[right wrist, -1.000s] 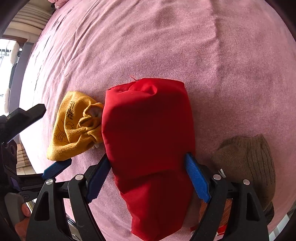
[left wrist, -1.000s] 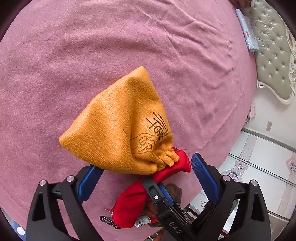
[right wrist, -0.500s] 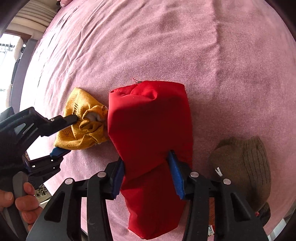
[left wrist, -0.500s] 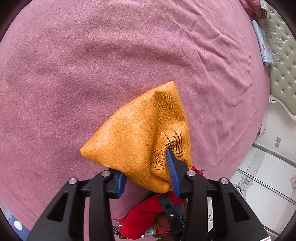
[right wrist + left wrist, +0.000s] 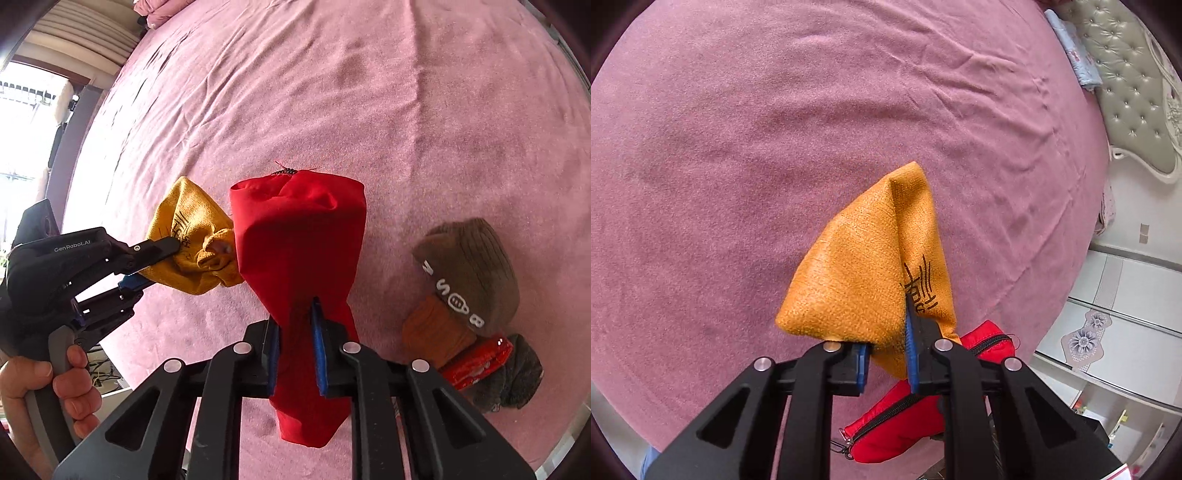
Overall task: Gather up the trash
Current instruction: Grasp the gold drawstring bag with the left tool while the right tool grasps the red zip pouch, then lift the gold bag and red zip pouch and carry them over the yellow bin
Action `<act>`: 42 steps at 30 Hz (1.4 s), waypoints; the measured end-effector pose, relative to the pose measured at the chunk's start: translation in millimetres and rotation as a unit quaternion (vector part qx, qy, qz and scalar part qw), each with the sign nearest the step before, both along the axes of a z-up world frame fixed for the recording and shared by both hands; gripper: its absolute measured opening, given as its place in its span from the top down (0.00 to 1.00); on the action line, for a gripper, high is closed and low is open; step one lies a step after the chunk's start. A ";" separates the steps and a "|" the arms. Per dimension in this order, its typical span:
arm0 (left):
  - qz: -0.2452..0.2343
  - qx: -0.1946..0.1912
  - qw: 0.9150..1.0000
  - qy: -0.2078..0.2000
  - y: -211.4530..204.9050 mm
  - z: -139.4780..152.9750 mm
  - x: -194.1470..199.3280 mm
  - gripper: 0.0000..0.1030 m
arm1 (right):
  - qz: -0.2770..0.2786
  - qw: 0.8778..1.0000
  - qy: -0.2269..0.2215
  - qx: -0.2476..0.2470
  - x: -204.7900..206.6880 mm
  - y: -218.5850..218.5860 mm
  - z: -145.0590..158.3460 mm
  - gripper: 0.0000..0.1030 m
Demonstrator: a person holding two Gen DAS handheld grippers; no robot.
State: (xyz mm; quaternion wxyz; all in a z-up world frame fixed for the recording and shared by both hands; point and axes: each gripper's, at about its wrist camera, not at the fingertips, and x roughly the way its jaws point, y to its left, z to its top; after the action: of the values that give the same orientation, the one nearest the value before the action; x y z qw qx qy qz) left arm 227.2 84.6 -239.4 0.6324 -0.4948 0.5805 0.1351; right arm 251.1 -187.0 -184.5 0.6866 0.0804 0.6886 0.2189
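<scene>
Comparing your two wrist views, each one fills in what the other misses. Your left wrist view shows the left claw [image 5: 886, 354] pinched tight on the bottom of the yellow pouch [image 5: 871, 266], black print on its side, and it's the only view with the tufted headboard [image 5: 1134, 85] at the bed's far right corner and the red pouch's zipper [image 5: 905, 402]. Your right wrist view is the only one showing the brown knit hat [image 5: 476, 273] with white letters near the bed's right edge, sitting on an orange cloth [image 5: 436, 332], a shiny red wrapper [image 5: 480, 362] and something dark grey [image 5: 517, 376].

Your right claw [image 5: 295, 350] has just been closing and its blue pads now squeeze the red pouch [image 5: 299, 251] into a narrow waist. The left claw's jaws have just been closing too, fabric bunched between them. Both claws point steeply down at the pink bedspread [image 5: 369, 92]. Your hand [image 5: 48, 391] wraps the left claw's grey handle at the lower left of the right view, fingers curled on the trigger.

Both pouches sit near the bed's near edge, touching each other. I can't tell if either is clear of the bedspread. The red pouch's lower end is hidden behind your claw frames, and the grey thing is too crumpled to name.
</scene>
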 end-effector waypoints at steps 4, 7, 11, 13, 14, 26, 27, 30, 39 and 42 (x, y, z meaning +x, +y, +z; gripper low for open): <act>-0.033 0.004 0.999 -0.007 -12.5 16.4 -19.8 0.85 | -0.016 1.000 -0.003 0.014 -22.1 -18.1 14.8 0.85; -0.055 0.007 0.998 -0.011 -24.4 27.1 -34.5 0.85 | -0.029 0.999 -0.006 0.018 -42.7 -43.0 25.4 0.85; -0.095 0.013 0.995 -0.013 -49.0 38.4 -51.9 0.85 | -0.052 0.998 -0.012 0.021 -63.0 -67.0 36.7 0.85; -0.114 0.012 0.993 -0.014 -64.6 42.9 -60.1 0.85 | -0.066 0.997 -0.014 0.023 -73.1 -82.0 40.6 0.85; -0.123 0.010 0.992 -0.014 -73.3 44.9 -63.9 0.85 | -0.074 0.997 -0.014 0.024 -79.1 -90.3 42.9 0.85; -0.261 0.002 0.965 -0.031 -207.5 65.6 -82.1 0.85 | -0.184 0.982 -0.032 0.039 -137.6 -206.1 68.5 0.91; -0.272 0.001 0.962 -0.033 -220.6 66.9 -82.3 0.85 | -0.195 0.980 -0.033 0.040 -143.8 -217.5 69.3 0.91; -0.303 0.002 0.952 -0.036 -257.6 69.5 -83.3 0.85 | -0.225 0.973 -0.038 0.041 -157.8 -251.8 72.0 0.91; -0.385 -0.006 0.922 -0.040 -369.6 72.8 -88.1 0.85 | -0.302 0.951 -0.047 0.044 -194.3 -350.6 77.5 0.91; -0.407 -0.008 0.912 -0.040 -406.2 72.4 -87.4 0.85 | -0.327 0.943 -0.050 0.045 -201.5 -382.7 76.8 0.91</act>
State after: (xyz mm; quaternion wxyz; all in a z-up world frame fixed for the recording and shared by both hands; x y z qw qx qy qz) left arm 139.8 -321.6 -166.9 0.6513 -0.2256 0.7068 -0.1592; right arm 49.5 -569.7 -107.6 0.7498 0.3207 0.5785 0.0173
